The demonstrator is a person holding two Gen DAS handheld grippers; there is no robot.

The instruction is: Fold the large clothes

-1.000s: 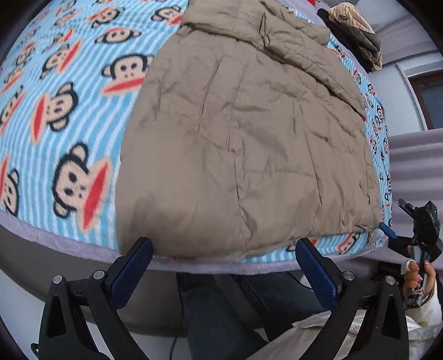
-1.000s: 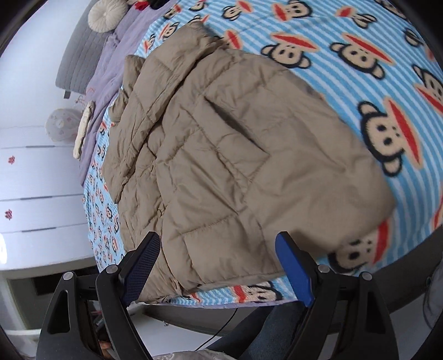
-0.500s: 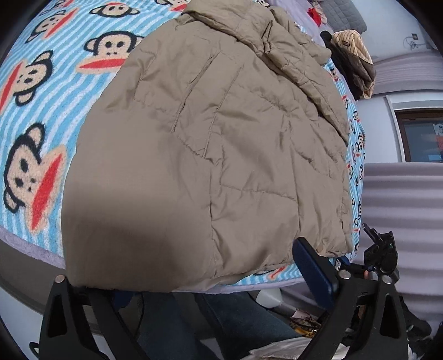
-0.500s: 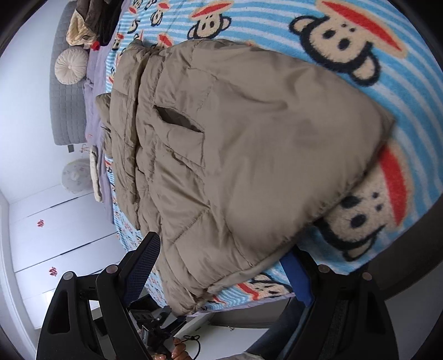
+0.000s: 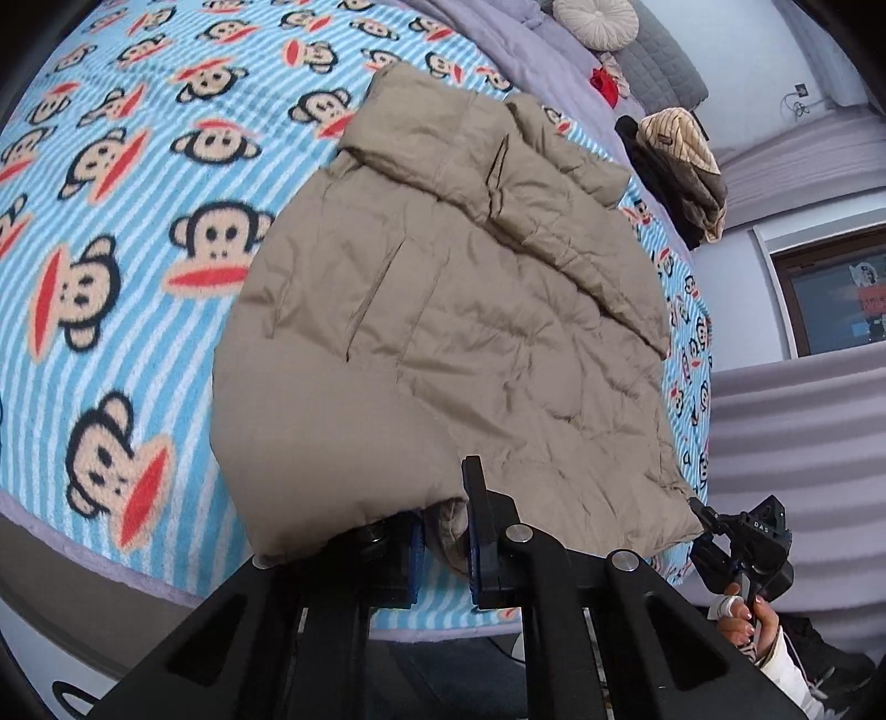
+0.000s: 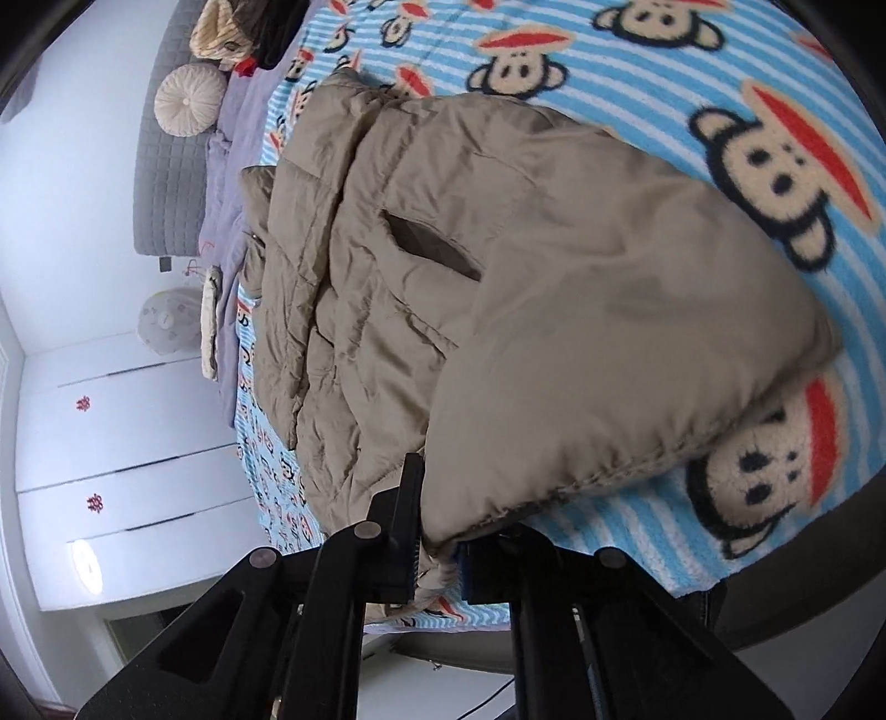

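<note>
A tan quilted puffer jacket (image 5: 454, 327) lies on a bed covered by a blue striped monkey-print blanket (image 5: 111, 183). My left gripper (image 5: 443, 531) is shut on the jacket's near bottom hem at one corner. My right gripper (image 6: 434, 559) is shut on the hem at the other corner of the jacket (image 6: 554, 310). The right gripper also shows in the left wrist view (image 5: 742, 548), at the hem's right corner, held by a hand. The hem is lifted slightly off the blanket (image 6: 775, 72).
A pile of dark and striped clothes (image 5: 681, 166) and a round cushion (image 5: 595, 22) sit near the grey headboard (image 6: 166, 166). A lilac sheet (image 5: 526, 61) runs along the bed's far side. White drawers (image 6: 111, 443) stand beside the bed. The bed edge is just below my grippers.
Both grippers moved in onto the jacket's bottom hem and closed on it; a second ago both were open and short of the hem.
</note>
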